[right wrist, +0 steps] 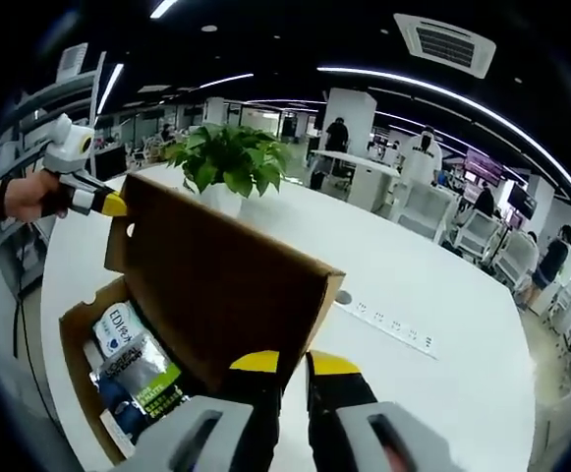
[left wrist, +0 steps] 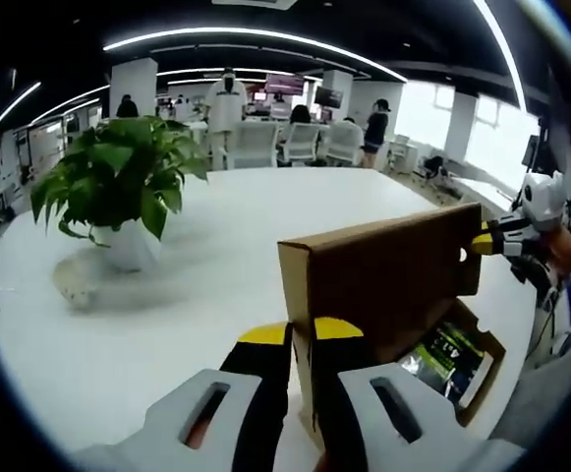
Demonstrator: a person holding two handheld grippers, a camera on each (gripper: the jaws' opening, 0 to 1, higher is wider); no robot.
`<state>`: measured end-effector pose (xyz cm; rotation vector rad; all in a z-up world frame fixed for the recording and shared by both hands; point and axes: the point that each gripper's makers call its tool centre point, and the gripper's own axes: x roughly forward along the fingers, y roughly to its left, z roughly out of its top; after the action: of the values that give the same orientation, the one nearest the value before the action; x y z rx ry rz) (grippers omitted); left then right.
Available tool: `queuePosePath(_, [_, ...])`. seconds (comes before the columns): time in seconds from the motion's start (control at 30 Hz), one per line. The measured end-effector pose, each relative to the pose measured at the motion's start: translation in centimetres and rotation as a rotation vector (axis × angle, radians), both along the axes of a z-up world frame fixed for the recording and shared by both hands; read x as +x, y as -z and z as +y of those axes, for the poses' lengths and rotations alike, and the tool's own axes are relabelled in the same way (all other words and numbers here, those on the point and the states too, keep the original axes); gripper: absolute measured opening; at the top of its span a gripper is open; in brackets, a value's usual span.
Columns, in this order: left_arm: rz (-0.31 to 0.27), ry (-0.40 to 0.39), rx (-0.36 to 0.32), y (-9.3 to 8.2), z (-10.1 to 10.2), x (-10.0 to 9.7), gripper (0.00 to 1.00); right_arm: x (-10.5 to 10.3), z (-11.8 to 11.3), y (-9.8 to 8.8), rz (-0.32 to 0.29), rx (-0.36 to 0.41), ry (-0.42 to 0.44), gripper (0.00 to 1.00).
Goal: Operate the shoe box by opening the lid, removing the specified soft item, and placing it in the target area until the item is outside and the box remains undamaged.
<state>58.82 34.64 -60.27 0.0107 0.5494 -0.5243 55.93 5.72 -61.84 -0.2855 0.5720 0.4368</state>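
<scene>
You have the lid [left wrist: 388,270] raised upright on the shoe box [right wrist: 79,369] that sits on the white table [left wrist: 216,265]; your left gripper [left wrist: 303,339] is pinched onto one top corner of that flap and your right gripper [right wrist: 295,369] onto the other, each with jaws nearly closed on the cardboard edge. So the opening looks done, while the soft item, seemingly among the glossy pouches [right wrist: 138,369] still lying inside the box, has yet to come out; no target area is marked. The lid hides much of the interior; which pouch is meant, you cannot tell; the print is too small.
</scene>
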Motion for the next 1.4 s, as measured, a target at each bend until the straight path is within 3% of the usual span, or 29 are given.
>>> queuePosePath(0.47, [0.029, 0.0, 0.022, 1.3, -0.1, 2.4, 0.06, 1.2, 0.2, 0.6, 0.026, -0.002, 0.01, 0.0])
queuePosePath(0.67, [0.052, 0.001, 0.028, 2.2, -0.3, 3.3, 0.06, 1.9, 0.2, 1.3, 0.08, -0.022, 0.028, 0.0])
queuePosePath(0.87, [0.074, 0.016, 0.072, 3.0, -0.5, 3.7, 0.06, 2.4, 0.1, 1.9, 0.124, -0.023, 0.03, 0.0])
queuePosePath(1.4, [0.114, 0.022, 0.09, 4.5, -0.7, 4.2, 0.06, 3.6, 0.1, 3.6, 0.168, -0.05, 0.016, 0.0])
